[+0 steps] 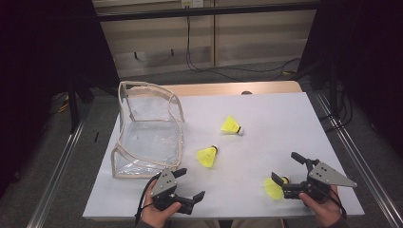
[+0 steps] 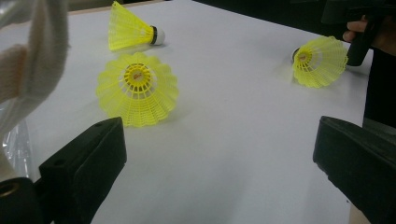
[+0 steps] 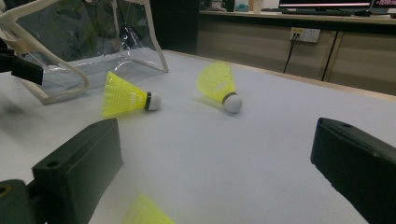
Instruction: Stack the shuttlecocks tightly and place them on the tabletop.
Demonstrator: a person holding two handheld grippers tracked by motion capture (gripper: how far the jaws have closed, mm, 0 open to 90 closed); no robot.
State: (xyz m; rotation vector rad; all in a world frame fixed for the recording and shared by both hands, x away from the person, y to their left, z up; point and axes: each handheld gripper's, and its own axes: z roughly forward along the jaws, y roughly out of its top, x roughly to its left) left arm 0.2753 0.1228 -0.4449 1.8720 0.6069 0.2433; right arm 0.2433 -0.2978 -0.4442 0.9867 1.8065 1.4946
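Three yellow plastic shuttlecocks lie on the white table [image 1: 285,118]. The far one [image 1: 231,126] [image 3: 219,84] [image 2: 128,30] and the middle one [image 1: 208,156] [image 2: 137,88] [image 3: 126,98] lie apart near the centre. My left gripper [image 1: 190,184] [image 2: 219,154] is open near the front edge, its jaws pointing at the middle shuttlecock with nothing between them. My right gripper [image 1: 287,168] [image 3: 215,163] is open at the front right. The third shuttlecock [image 1: 274,187] [image 2: 320,60] [image 3: 147,212] lies beside its nearer jaw, not gripped.
A clear plastic bag [image 1: 149,128] [image 3: 84,51] with beige trim stands open on the table's left side, just beyond my left gripper. Metal rails run along both sides of the table, and cables lie on the floor behind it.
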